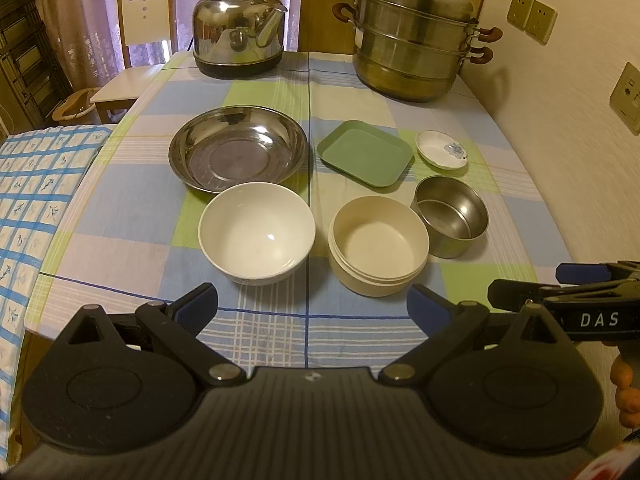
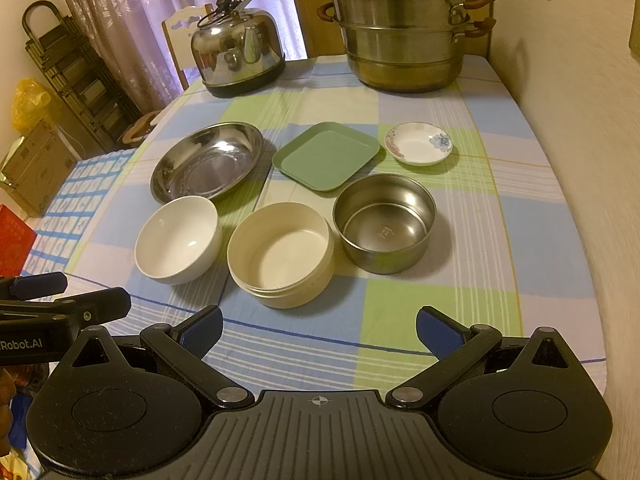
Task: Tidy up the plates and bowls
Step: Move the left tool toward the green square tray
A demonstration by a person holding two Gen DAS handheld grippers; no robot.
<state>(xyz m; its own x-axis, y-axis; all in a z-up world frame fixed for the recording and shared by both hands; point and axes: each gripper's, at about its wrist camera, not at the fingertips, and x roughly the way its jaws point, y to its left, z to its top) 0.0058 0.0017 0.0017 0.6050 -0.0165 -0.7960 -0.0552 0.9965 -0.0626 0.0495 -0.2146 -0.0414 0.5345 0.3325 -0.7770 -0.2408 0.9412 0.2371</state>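
L tool [image 1: 312,304] wide open, empty, above cloth near white bowl [image 1: 257,236] & cream bowl [image 1: 378,242].

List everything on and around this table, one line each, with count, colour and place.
steel plate: 1, silver, back row, left
green tray: 1, green, square, back row, middle
small saucer: 1, white with blue flower, back row, right
white bowl: 1, white, front row, left
cream bowl: 1, cream, front row, middle
steel bowl: 1, silver, front row, right
kettle: 1, silver with black handle, far left of table
steamer pot: 1, silver, brown handles, stacked tiers, far right of table
tablecloth: 1, blue, green and white check, covers the table
chair: 1, pale wood, beyond the table's left corner
left tool: 1, black with blue pads, open, empty, near edge
right tool: 1, black with blue pads, open, empty, near edge
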